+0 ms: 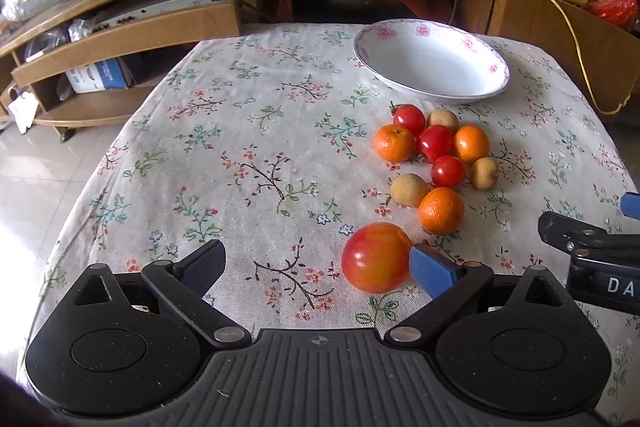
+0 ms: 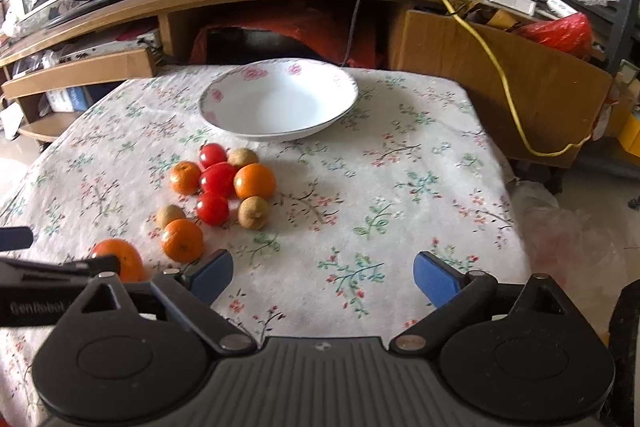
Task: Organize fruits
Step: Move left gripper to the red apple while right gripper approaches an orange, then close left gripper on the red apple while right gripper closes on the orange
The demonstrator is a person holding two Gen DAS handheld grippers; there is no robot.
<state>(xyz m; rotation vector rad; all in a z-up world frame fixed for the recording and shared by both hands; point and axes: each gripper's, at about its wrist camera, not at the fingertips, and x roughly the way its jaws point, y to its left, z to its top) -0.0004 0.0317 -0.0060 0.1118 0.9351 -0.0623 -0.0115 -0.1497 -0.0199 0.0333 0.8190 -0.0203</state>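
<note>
**Both tongs spread over the counter, fruit loose, plate bare**

Left tongs (image 1: 318,265): spread wide, low over the floral cloth (image 1: 248,163) on the counter. Nothing pinched. The right blue pad (image 1: 434,269) sits just beside or touching the big red-orange apple (image 1: 376,257); contact is hard to call. The apple lies on the cloth, nearest of all the fruit, with the other pad well apart from it.

Right tongs (image 2: 323,277): also spread wide, only bare cloth between the pads. They hang to the right of the fruit. A part of them shows at the right edge of the left wrist view, and the left tongs' finger crosses the lower left of the right wrist view, in front of the apple.

Next out, a loose cluster on the cloth:
- nearest orange (image 1: 441,210), just beyond the apple
- brown fruit (image 1: 409,189), touching that orange
- three red tomatoes running away in a line: near (image 1: 448,171), middle (image 1: 435,142), far (image 1: 409,119)
- second orange (image 1: 394,143) left of the tomatoes, third orange (image 1: 472,143) right of them
- second brown fruit (image 1: 484,173) on the right edge, third (image 1: 443,119) at the far side

Beyond the cluster: white plate (image 1: 432,61) with pink flower rim, upright on the cloth, apart from the fruit. No fruit in it.

Farthest: wooden TV stand (image 1: 132,27) with cables on top and a yellow cable (image 1: 576,39) hanging down.
</note>
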